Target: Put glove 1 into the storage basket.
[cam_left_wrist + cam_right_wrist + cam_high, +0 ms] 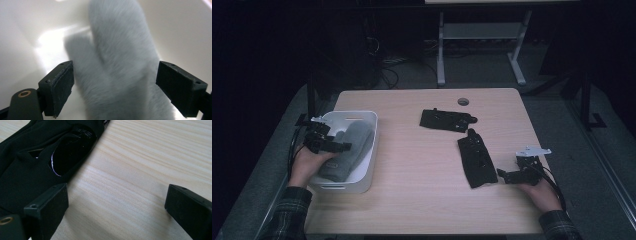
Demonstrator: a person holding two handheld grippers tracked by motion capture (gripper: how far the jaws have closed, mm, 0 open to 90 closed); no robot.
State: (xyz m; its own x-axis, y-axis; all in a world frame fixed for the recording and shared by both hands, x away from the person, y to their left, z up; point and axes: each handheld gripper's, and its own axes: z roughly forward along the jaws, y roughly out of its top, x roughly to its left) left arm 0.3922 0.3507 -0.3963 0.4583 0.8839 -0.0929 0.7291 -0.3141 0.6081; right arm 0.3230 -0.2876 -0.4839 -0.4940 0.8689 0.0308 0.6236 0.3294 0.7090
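Left gripper [329,145] hangs jaws-wide over the grey mitten [117,65] in the white bin [368,165]; right gripper [512,176], open, sits just right of the near black glove [476,161].

A light wooden table [422,170] with a round cable hole [463,101] stands on grey carpet [482,70] in a dim room. Behind it stand the white metal legs of another desk [441,50], with loose cables [387,65] lying on the floor in shadow.
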